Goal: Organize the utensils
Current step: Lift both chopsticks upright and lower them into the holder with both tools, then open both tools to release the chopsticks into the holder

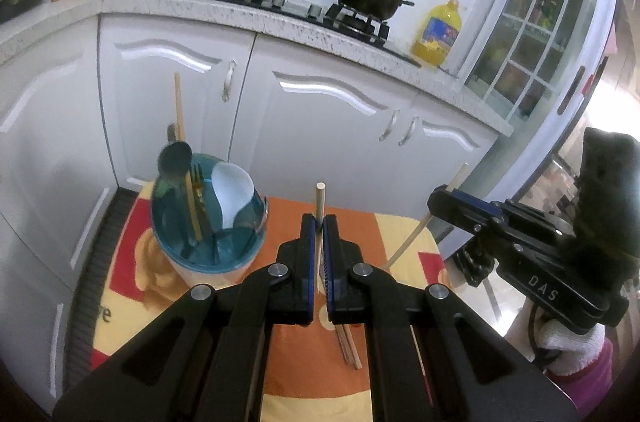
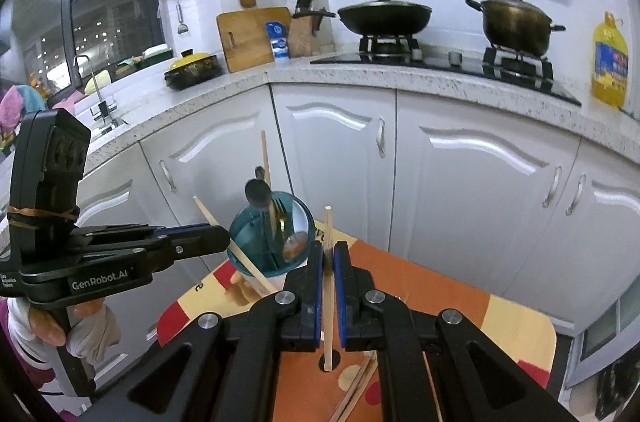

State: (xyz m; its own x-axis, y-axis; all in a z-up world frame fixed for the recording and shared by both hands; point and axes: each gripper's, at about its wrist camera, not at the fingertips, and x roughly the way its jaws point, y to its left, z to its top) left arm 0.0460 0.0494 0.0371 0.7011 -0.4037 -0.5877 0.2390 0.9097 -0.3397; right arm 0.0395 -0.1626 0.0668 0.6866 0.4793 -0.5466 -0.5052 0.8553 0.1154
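Left gripper (image 1: 319,222) clamped on a pale wooden chopstick (image 1: 320,200), right gripper (image 2: 328,250) clamped on another (image 2: 328,222), both near the teal plastic utensil holder (image 1: 208,218), sink faucet (image 2: 94,82) only in right view.

Translucent teal plastic, glossy, for the utensil holder (image 1: 208,218), over a matt white base. Inside it: a dull grey metal spoon (image 1: 175,158), a brassy metal fork (image 1: 197,178), a smooth white plastic spoon (image 1: 232,188). Pale bare wood, matt and smooth, for the chopstick (image 1: 319,206) in the left claw (image 1: 319,222) right of the holder, and for the chopstick (image 2: 328,286) in the right claw (image 2: 328,250). Matt black plastic with blue pads and bright steel rivets on both claws. Printed cloth, soft and matt, orange and yellow, over the table (image 1: 400,234) beneath the holder. High-gloss white cabinet doors (image 1: 320,110) behind the holder; speckled stone worktop (image 1: 240,14) above.
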